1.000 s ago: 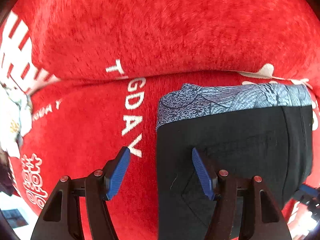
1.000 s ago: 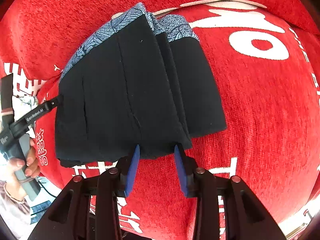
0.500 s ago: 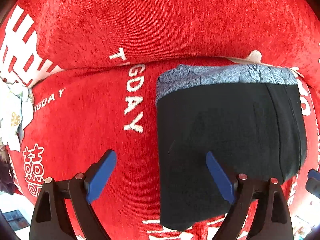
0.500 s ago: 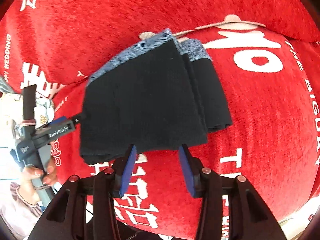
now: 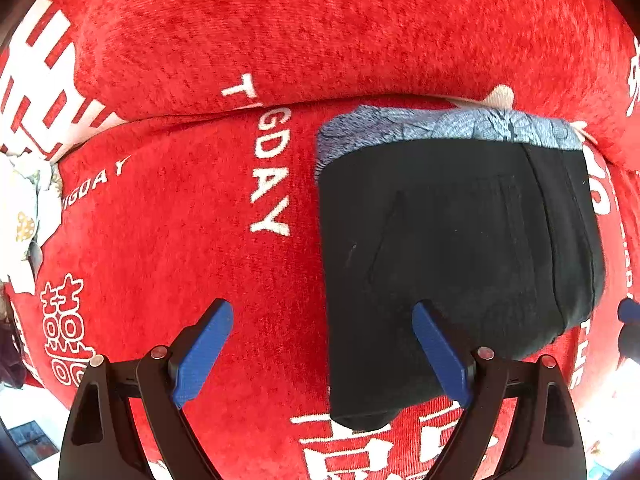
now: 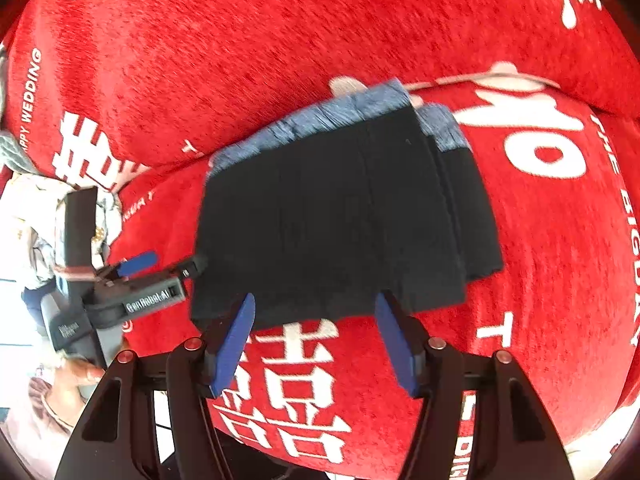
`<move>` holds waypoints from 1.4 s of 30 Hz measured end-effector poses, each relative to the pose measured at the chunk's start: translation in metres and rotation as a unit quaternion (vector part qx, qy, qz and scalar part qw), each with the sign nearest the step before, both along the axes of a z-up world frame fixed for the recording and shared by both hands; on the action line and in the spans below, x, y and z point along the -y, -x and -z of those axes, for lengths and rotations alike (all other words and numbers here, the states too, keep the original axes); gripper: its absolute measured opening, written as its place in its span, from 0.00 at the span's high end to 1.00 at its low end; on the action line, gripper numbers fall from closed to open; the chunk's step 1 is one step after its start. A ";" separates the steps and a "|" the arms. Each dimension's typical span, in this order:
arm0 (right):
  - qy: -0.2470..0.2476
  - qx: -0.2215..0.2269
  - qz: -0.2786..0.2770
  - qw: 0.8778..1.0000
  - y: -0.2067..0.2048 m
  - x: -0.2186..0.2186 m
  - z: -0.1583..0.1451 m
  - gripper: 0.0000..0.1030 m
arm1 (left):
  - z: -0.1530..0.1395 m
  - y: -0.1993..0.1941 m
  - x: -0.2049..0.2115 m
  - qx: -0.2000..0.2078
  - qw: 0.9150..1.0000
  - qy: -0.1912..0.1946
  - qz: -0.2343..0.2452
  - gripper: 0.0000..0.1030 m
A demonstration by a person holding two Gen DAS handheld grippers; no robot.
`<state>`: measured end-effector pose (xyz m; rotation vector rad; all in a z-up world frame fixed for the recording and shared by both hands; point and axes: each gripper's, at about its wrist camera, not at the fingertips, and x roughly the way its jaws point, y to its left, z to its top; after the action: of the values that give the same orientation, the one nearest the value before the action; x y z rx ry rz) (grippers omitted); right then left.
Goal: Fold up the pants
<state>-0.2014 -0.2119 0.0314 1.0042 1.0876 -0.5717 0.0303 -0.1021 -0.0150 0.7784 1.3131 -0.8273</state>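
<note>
The black pants [image 5: 448, 248] lie folded into a compact stack on a red sofa seat, with a blue patterned waistband along the far edge. They also show in the right wrist view [image 6: 340, 216]. My left gripper [image 5: 322, 350] is open and empty, held above the stack's near left corner. My right gripper [image 6: 316, 340] is open and empty, just in front of the stack's near edge. The left gripper [image 6: 132, 280] shows in the right wrist view at the stack's left side.
The red sofa cover [image 5: 168, 248] has white lettering, and its backrest [image 6: 280, 40] rises behind the pants. A pale patterned cloth [image 5: 24, 208] lies at the far left. The seat's front edge [image 6: 360, 456] is close below my right gripper.
Both grippers have opened wider and pulled back from the folded pants. The pants stay flat on the seat.
</note>
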 end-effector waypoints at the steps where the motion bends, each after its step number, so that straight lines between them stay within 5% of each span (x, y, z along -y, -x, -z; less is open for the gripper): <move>1: -0.001 0.009 0.001 1.000 -0.005 0.002 -0.004 0.35 | -0.003 -0.003 -0.002 -0.001 1.000 0.004 -0.004 0.11; 8: 0.005 0.058 -0.003 0.998 -0.040 0.023 -0.033 0.35 | -0.009 -0.027 -0.013 -0.013 1.000 0.013 -0.021 0.11; 18: 0.033 0.063 -0.023 0.997 -0.077 0.047 -0.056 0.35 | -0.001 -0.053 -0.024 -0.056 0.997 0.011 -0.047 0.11; 28: 0.022 0.120 -0.024 0.992 -0.115 0.065 -0.091 0.35 | -0.011 -0.063 -0.017 -0.073 0.996 0.029 -0.042 0.11; 33: -0.025 0.171 0.000 0.985 -0.126 0.069 -0.103 0.35 | -0.025 -0.072 -0.017 -0.064 0.996 0.049 -0.032 0.11; 42: -0.004 0.135 0.003 0.991 -0.107 0.046 -0.109 0.35 | -0.048 -0.078 -0.029 -0.064 0.995 0.074 -0.010 0.11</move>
<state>-0.0942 -0.2580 0.1405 1.0591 0.8469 -0.4221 0.1083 -0.0727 0.0331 0.6020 1.3537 -0.9591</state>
